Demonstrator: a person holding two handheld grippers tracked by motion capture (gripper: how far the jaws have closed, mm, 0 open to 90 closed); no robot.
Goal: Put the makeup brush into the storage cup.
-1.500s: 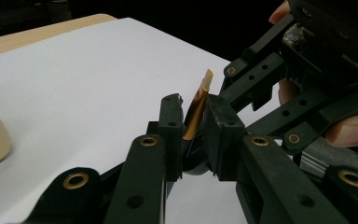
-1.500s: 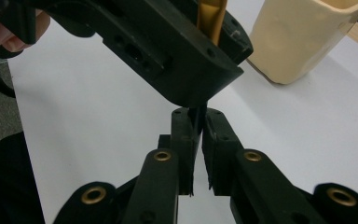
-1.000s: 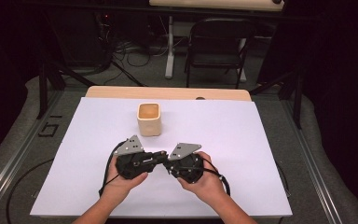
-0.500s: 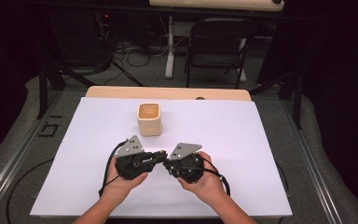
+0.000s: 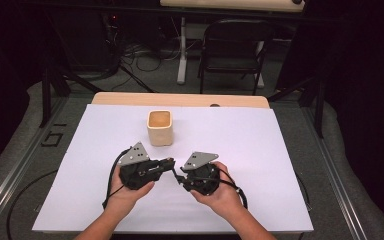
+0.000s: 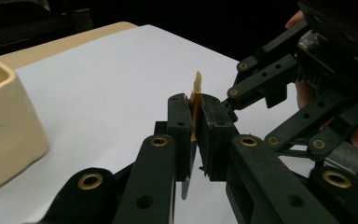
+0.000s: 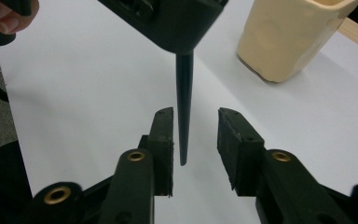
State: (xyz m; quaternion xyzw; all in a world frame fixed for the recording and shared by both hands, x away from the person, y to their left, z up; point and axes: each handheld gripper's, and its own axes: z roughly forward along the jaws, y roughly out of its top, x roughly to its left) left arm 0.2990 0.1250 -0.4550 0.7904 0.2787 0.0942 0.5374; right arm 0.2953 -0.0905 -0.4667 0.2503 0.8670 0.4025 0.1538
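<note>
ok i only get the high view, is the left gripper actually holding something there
observer: yes, the left gripper is shut on a thin amber strip that sticks up past its pads.
operator: and the right one
observer: the right gripper has just been opening its jaws; a black tapered spike comes down from the left gripper between them, and neither pad touches it.
</note>
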